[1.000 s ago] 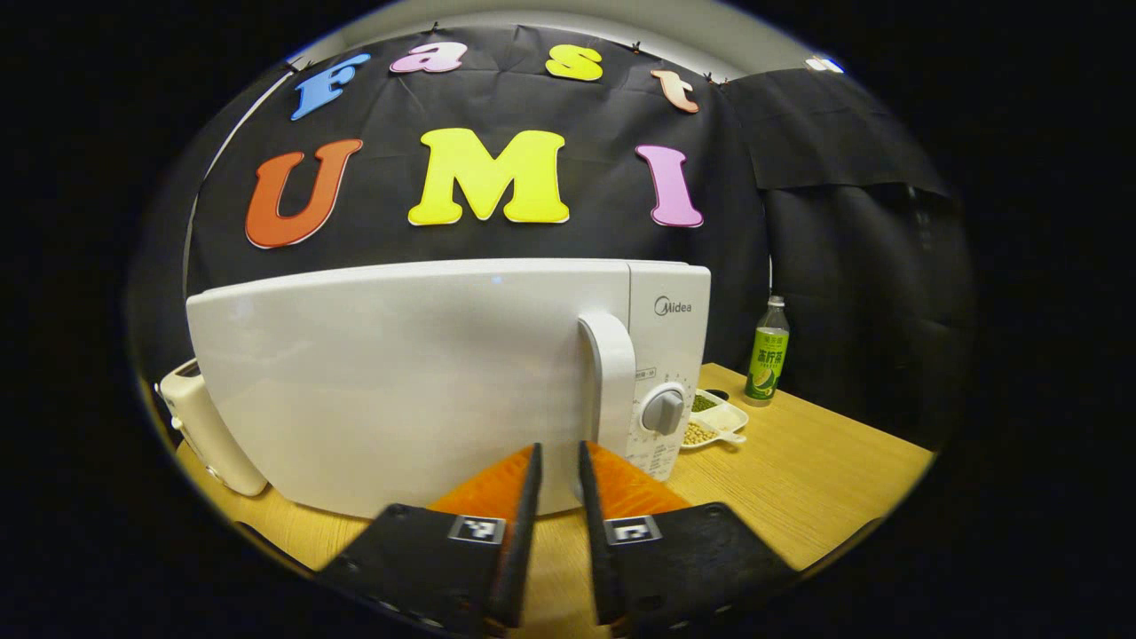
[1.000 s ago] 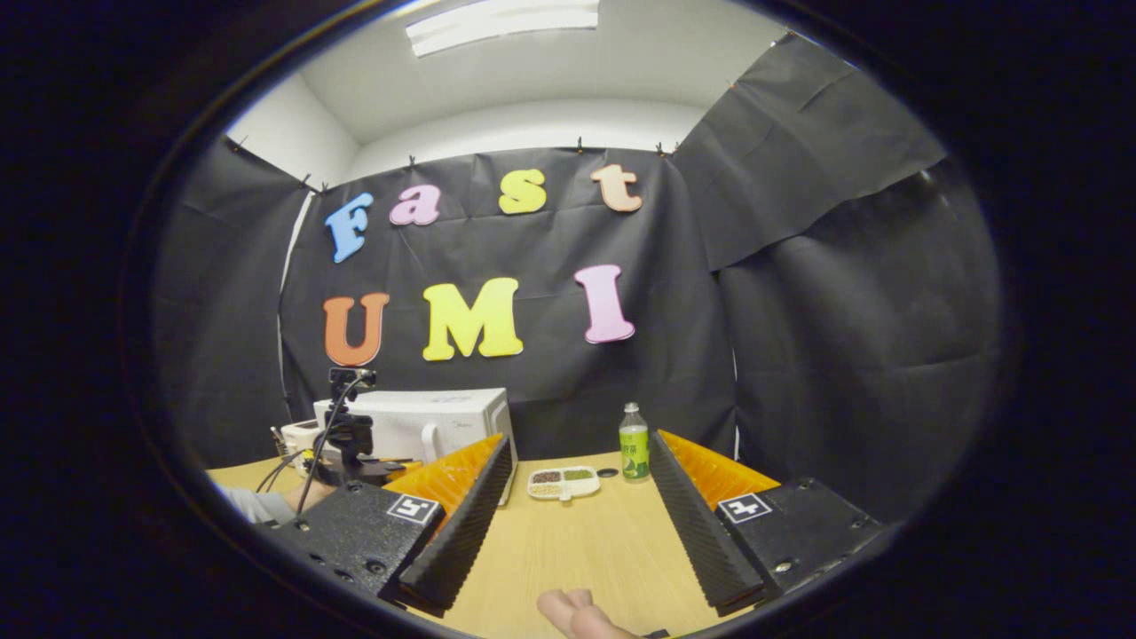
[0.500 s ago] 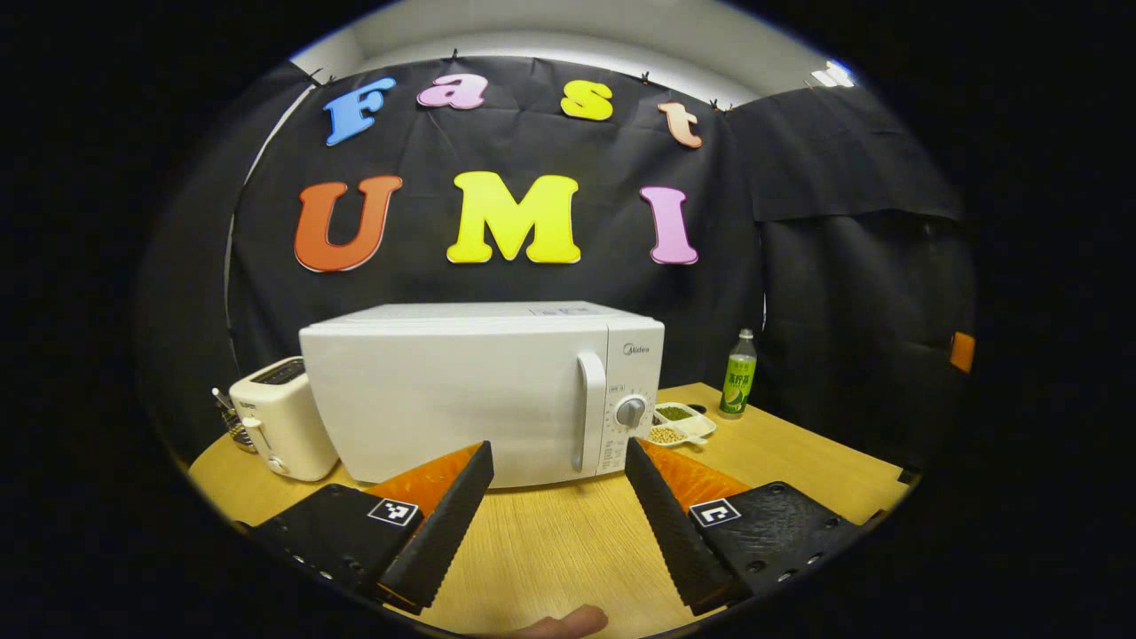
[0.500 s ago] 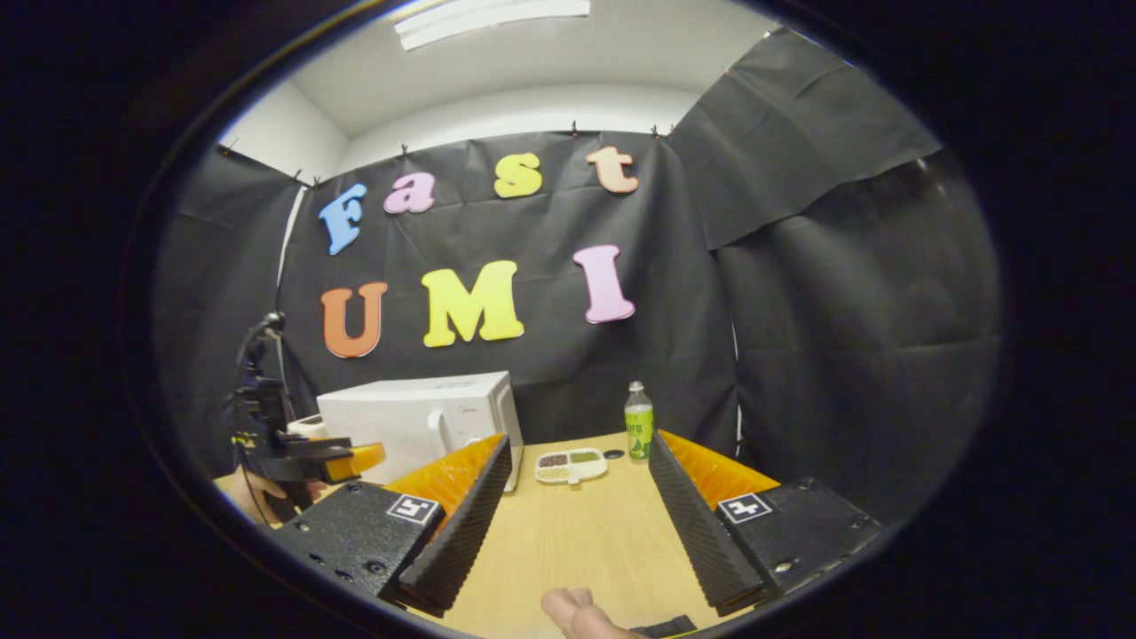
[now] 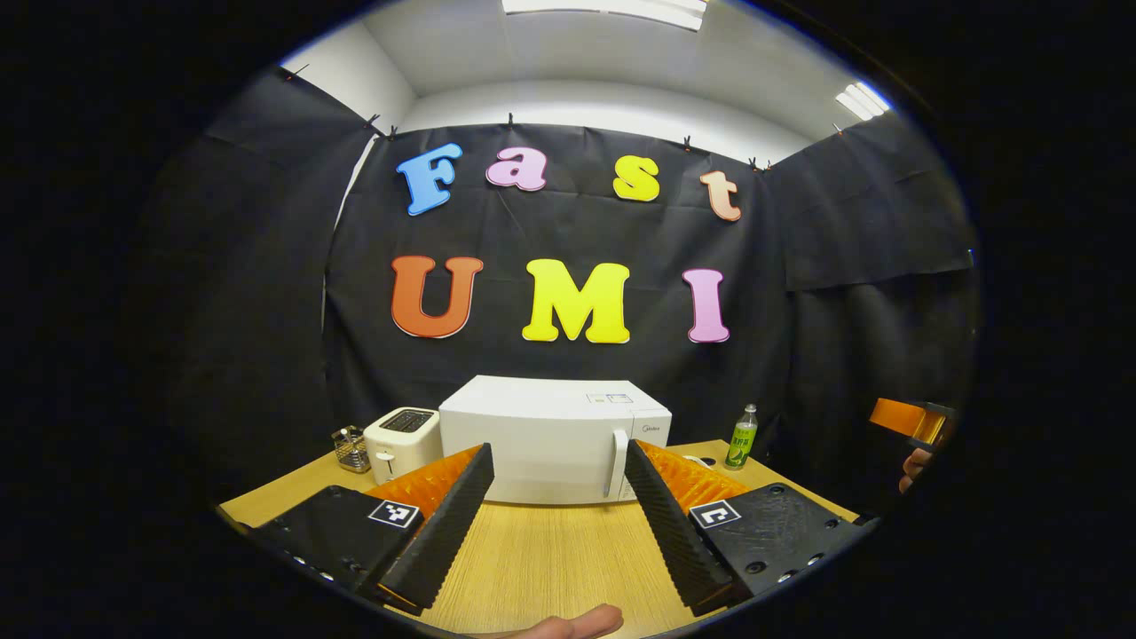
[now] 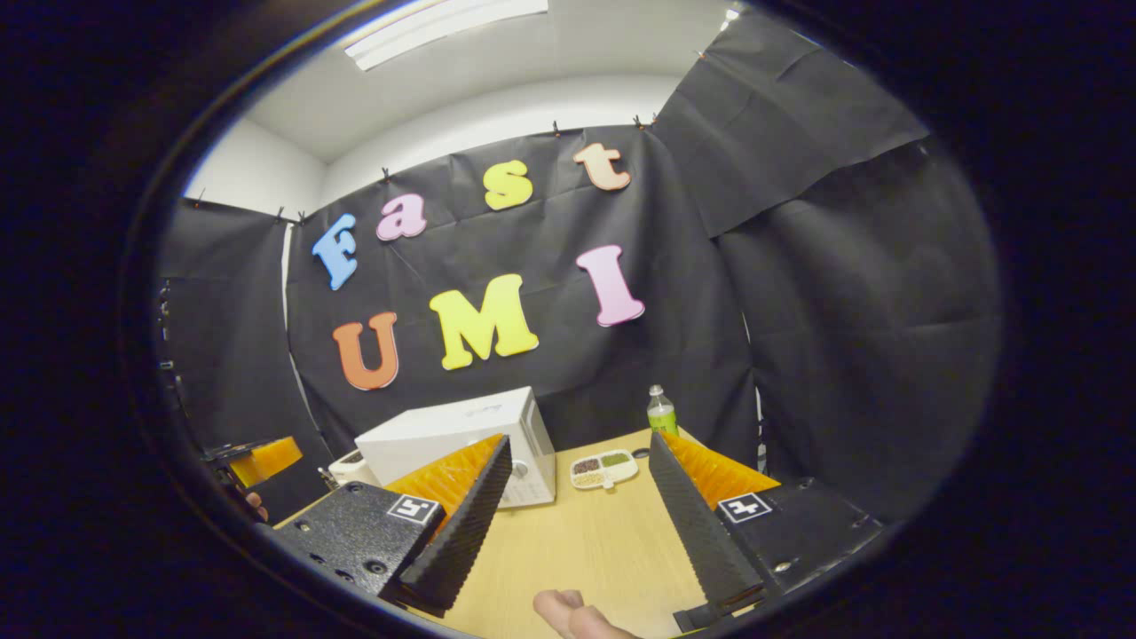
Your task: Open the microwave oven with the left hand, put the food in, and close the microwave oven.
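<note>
In the left gripper view a fingertip (image 5: 577, 623) shows at the very bottom edge, and just beyond it the left hand-held gripper (image 5: 555, 461) stands with its two fingers spread wide apart, holding nothing, above the bare wooden bench (image 5: 550, 559); past the fingers, well apart from them, the white microwave oven (image 5: 550, 439) sits at the back of the bench with its door shut and its upright handle (image 5: 613, 462) on the right side of the door; a white toaster (image 5: 401, 444) stands just beside it on the left, with a small wire holder (image 5: 351, 448) further left, and a green bottle (image 5: 742, 437) stands upright to the right; at the right edge the other gripper (image 5: 910, 419) shows, with part of a hand (image 5: 912, 467) below it. In the right gripper view a fingertip (image 6: 568, 612) shows at the bottom, and the right hand-held gripper (image 6: 577, 453) is likewise open and empty over the bench; between its fingers, further off, lies the food — a divided white dish (image 6: 603, 468) holding separate portions — flat on the bench, just right of the microwave oven and near the green bottle behind it; the left hand-held gripper appears at the far left edge.
</note>
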Available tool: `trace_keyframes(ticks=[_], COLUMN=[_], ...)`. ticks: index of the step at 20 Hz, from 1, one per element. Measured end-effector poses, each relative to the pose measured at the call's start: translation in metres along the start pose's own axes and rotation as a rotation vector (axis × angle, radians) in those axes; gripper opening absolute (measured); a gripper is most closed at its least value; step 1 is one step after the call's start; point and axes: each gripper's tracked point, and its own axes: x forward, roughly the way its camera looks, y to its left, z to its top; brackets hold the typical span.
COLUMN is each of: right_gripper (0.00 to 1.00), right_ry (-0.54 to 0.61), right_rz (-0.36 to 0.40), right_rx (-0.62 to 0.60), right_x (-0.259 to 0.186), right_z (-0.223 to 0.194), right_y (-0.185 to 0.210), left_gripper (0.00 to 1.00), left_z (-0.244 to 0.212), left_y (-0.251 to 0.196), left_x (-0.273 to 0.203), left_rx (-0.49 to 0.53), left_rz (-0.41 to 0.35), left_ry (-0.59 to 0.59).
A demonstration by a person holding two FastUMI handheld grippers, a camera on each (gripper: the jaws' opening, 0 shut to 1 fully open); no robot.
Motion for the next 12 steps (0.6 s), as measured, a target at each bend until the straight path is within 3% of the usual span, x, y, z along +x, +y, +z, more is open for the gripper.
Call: trace_keyframes(ticks=[4, 7, 11, 12], right_gripper=[0.99, 0.99, 0.99, 0.91], right_ry=[-0.047, -0.058, -0.064, -0.066], right_rz=[-0.007, -0.041, -0.031, -0.033], right_rx=[-0.072, -0.141, -0.168, -0.173], right_x=[-0.015, -0.027, -0.040, -0.041], right_z=[0.034, 0.045, 0.050, 0.051], right_y=[0.009, 0.011, 0.020, 0.020], left_gripper=[0.95, 0.95, 0.95, 0.94], left_z=[0.019, 0.024, 0.026, 0.024], left_y=[0.013, 0.017, 0.013, 0.013], left_x=[-0.039, -0.052, -0.062, -0.063], left_rx=[0.020, 0.056, 0.088, 0.094], left_rz=[0.030, 0.057, 0.069, 0.073], left_ry=[0.000, -0.001, -0.001, 0.004])
